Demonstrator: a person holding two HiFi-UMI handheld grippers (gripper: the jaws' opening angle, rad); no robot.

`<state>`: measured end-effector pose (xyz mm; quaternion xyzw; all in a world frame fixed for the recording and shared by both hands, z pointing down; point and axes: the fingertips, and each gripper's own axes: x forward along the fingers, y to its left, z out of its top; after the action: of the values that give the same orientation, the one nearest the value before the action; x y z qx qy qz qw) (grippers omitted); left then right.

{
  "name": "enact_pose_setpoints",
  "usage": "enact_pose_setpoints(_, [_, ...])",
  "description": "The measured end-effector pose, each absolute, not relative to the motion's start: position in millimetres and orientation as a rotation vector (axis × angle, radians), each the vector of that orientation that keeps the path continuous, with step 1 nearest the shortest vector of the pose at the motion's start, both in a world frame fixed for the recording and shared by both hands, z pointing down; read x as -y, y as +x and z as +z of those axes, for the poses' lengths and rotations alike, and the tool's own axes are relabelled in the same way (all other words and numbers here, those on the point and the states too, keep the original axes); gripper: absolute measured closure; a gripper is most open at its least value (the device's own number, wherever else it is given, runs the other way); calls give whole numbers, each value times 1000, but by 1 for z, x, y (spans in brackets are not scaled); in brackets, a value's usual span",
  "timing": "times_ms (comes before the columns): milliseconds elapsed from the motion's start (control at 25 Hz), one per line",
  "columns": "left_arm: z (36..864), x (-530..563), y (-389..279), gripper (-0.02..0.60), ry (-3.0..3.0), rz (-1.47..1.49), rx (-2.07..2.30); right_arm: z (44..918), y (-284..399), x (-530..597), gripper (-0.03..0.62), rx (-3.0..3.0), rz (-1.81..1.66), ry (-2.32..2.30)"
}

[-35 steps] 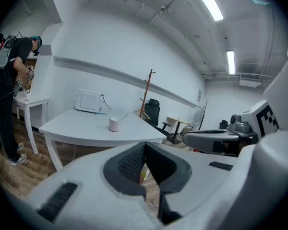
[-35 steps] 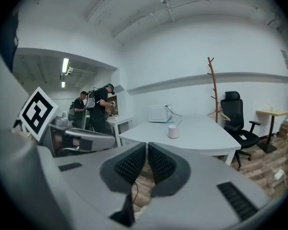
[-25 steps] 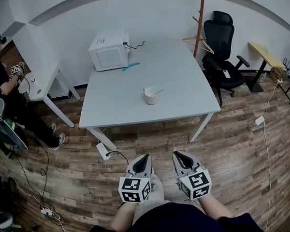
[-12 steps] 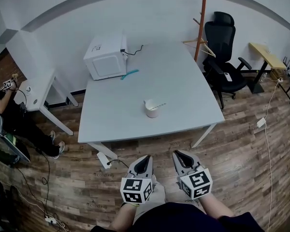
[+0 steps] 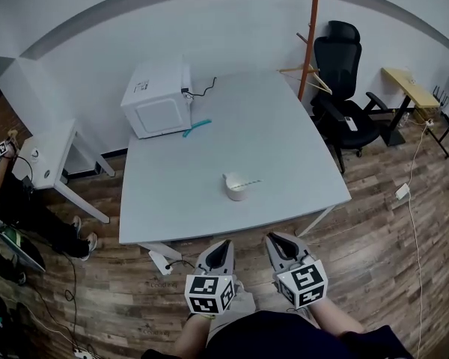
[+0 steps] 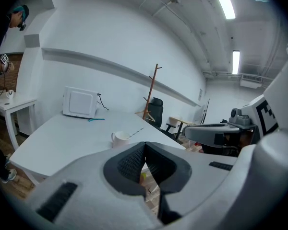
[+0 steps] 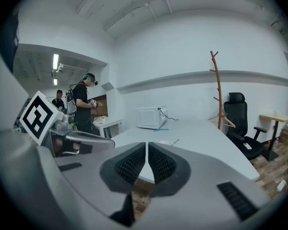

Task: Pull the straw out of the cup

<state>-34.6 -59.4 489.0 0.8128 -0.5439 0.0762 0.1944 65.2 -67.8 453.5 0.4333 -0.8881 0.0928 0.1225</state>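
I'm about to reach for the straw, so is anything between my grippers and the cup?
Nothing visible. Only bare table and open floor lie between the cup with its straw and the left gripper and right gripper; the microwave sits beyond the cup.

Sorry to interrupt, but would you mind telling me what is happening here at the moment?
A person holds a gripper in each hand and stands on the wooden floor, short of the white table. The left gripper and the right gripper are both shut with nothing between their jaws, held low near the body. The white cup stands on the table with the straw in it, untouched. Pulling it out has not yet begun.
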Motion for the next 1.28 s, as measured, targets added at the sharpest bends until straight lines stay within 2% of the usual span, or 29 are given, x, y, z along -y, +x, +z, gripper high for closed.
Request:
enact_pose_setpoints(760, [492, 151, -73, 563, 2340, 234, 1446, 459, 19, 155, 557, 2564, 282, 1333])
enact_pose_setpoints(1280, [505, 176, -94, 563, 2348, 248, 1415, 473, 1, 182, 557, 2547, 309, 1384])
